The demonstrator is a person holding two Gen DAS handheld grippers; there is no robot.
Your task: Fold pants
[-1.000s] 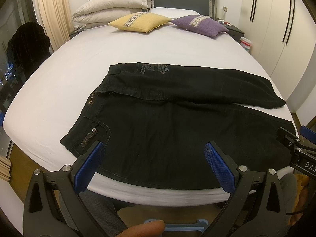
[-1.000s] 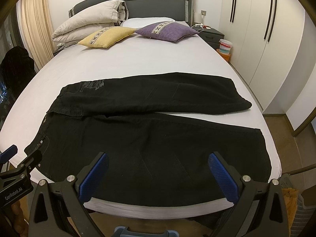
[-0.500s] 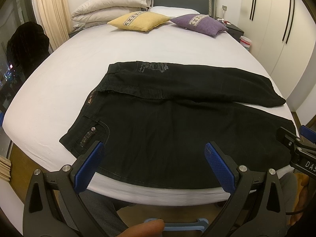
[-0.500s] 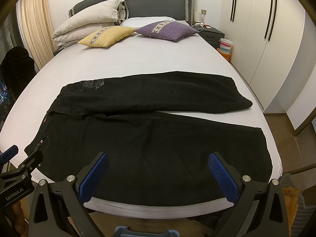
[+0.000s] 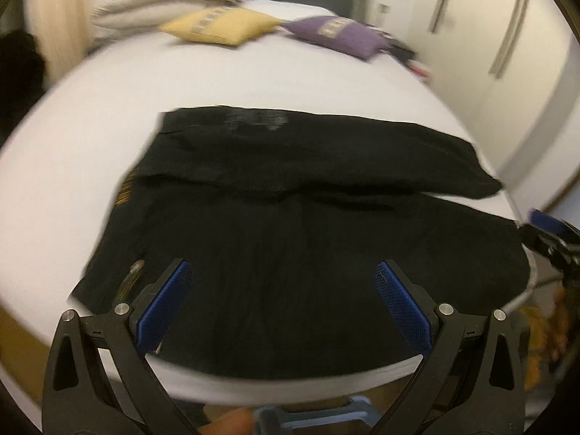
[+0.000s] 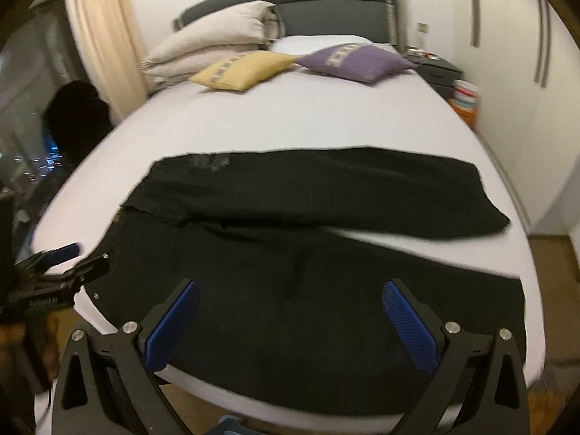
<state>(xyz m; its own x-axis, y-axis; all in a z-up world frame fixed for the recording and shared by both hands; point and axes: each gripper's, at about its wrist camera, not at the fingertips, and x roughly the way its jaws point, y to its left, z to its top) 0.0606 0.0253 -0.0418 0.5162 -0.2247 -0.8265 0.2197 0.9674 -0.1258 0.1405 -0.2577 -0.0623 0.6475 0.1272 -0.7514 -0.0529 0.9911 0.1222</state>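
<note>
**Black pants spread on the bed, both tools held wide**

One pair of black pants (image 5: 297, 239) is seen ahead of both tools, laid flat on the white sheet of the bed (image 6: 290, 123). The cloth is dark, matte and denim-like. Two legs are counted: the nearer one runs broad across the bed's edge just beyond the fingertips, the farther one lies long and tapered behind it, and the two part toward the right. A pale print is made out near the far waistband, and a yellowish mark at the left; both are smeared by blur and cannot be read.

The left tool (image 5: 284, 299) is held spread, its two blue ribbed pads (image 5: 163, 308) well apart with nothing between them. The right tool (image 6: 290, 317) is likewise spread and pinches nothing; its cross-hatched pads (image 6: 409, 326) stand over the near leg. Whether either tool touches the cloth cannot be told.

Far ahead, two small cushions are counted, one yellow cushion (image 6: 243, 69) and one purple cushion (image 6: 355, 61), both square and soft, beside a stack of beige pillows (image 6: 210, 47) against a grey padded headboard (image 6: 326, 3). The near hem of the pants is cut off behind the tool bodies. The left view is heavily blurred.
</note>
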